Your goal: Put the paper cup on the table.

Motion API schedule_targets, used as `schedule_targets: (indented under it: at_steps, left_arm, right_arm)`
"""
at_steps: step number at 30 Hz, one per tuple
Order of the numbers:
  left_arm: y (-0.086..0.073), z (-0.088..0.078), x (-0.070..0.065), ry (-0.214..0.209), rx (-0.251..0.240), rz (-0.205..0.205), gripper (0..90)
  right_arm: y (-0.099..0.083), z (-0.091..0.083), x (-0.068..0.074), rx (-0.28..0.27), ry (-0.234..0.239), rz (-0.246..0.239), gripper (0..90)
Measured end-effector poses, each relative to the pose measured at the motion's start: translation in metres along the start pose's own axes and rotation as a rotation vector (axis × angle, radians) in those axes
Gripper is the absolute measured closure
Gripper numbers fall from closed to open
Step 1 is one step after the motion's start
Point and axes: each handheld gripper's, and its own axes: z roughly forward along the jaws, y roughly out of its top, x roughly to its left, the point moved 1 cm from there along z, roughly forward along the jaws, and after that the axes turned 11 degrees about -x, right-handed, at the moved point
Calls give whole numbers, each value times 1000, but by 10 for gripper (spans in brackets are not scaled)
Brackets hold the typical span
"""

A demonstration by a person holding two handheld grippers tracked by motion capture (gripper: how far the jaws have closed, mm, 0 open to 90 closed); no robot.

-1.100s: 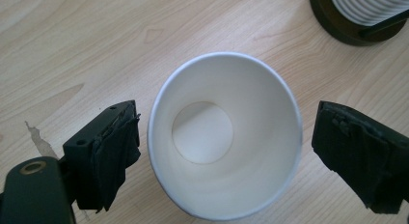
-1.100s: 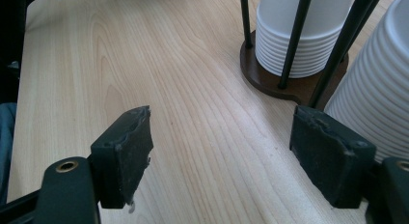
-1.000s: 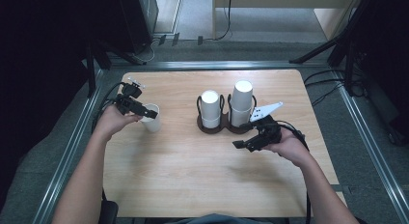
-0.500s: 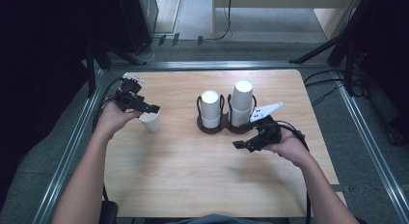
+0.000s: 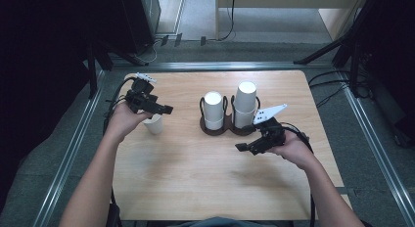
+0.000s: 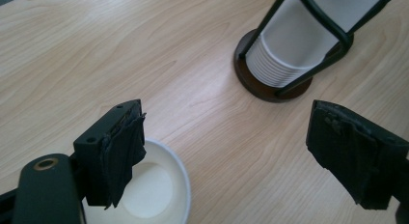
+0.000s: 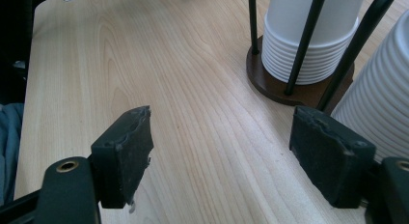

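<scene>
A single white paper cup (image 5: 155,124) stands upright on the wooden table (image 5: 195,188), mouth up. My left gripper (image 5: 165,109) hovers just above it, open. In the left gripper view (image 6: 236,147) the cup (image 6: 154,190) sits under the left jaw, not gripped. A dark brown two-slot holder (image 5: 227,126) with black wire loops carries two stacks of upside-down white cups, a shorter stack (image 5: 214,109) and a taller stack (image 5: 244,103). My right gripper (image 5: 243,147) is open in front of the holder with nothing between its jaws (image 7: 229,151); the stacks (image 7: 308,35) rise just beyond them.
The table's metal frame rail (image 5: 68,153) runs along the left and right sides. Cables (image 5: 115,97) trail from the left gripper over the table's left edge. Bare wood lies between the arms at the near side.
My left gripper has risen slightly off the single cup, which stands a little nearer to me than a second ago. The right gripper has stayed in place.
</scene>
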Motion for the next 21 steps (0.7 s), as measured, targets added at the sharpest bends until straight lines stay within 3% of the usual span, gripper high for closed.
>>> schedule_targets:
  at_steps: [5, 21]
  left_arm:
    - [0, 5, -13, -5, -14, 21, 137]
    - [-8, 22, -50, -79, -54, 57, 137]
  right_arm:
    - [1, -1, 1, -11, 2, 2, 234]
    - [1, -1, 2, -11, -1, -11, 234]
